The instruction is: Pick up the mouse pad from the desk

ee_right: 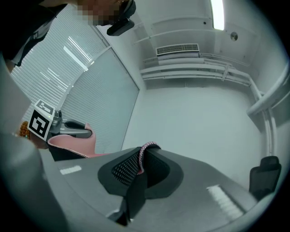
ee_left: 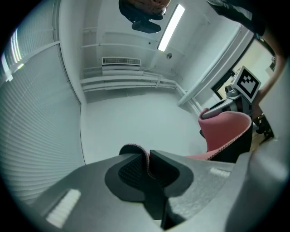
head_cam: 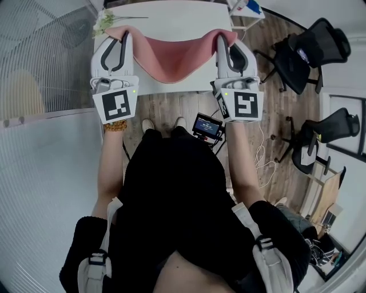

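Observation:
The pink mouse pad hangs in a sagging curve between my two grippers, lifted off the white desk. My left gripper is shut on the pad's left corner, and the pink stitched edge shows pinched between its jaws. My right gripper is shut on the right corner, with the pad's edge clamped between the jaws. Both gripper views point up at the ceiling. The far side of the pad and the other gripper show in the left gripper view; likewise the pad in the right one.
A sprig of small white flowers lies at the desk's left end. Black office chairs stand on the wooden floor to the right. A small screen device hangs at the person's waist. A glass partition with blinds runs along the left.

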### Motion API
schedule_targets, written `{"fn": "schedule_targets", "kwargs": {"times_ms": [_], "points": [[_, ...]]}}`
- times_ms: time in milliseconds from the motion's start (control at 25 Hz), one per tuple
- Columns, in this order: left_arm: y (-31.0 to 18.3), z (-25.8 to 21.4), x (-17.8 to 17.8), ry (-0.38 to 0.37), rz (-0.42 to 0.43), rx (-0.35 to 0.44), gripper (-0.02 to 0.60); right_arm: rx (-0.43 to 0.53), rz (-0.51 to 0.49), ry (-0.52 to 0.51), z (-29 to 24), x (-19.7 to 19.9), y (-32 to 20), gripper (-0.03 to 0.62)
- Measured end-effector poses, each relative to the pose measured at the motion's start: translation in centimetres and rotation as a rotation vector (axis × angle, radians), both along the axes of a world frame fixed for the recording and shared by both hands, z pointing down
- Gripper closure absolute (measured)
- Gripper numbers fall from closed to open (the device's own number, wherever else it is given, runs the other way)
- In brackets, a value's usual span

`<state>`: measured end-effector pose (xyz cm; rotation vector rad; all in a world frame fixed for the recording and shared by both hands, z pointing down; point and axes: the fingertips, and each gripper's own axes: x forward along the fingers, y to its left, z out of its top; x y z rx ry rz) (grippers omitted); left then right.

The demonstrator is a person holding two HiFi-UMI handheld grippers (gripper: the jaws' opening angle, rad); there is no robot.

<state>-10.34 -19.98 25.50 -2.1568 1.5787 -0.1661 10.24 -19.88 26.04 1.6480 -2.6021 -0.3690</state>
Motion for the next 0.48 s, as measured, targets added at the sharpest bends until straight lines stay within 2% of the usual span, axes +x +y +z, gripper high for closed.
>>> {"fn": "schedule_targets", "kwargs": {"times_ms": [280,480], "points": [[-0.9,0.1,0.2,-0.017,0.005,-0.022,0.538,-0.016,-0.005,0.01,0.1,0.0,-0.9,0.553],[-1.0,2.0,-0.7,-0.016,0.005,-0.041,0.54,-0.036,-0.018,0.027,1.9,-1.0,-0.9,0.553]]}}
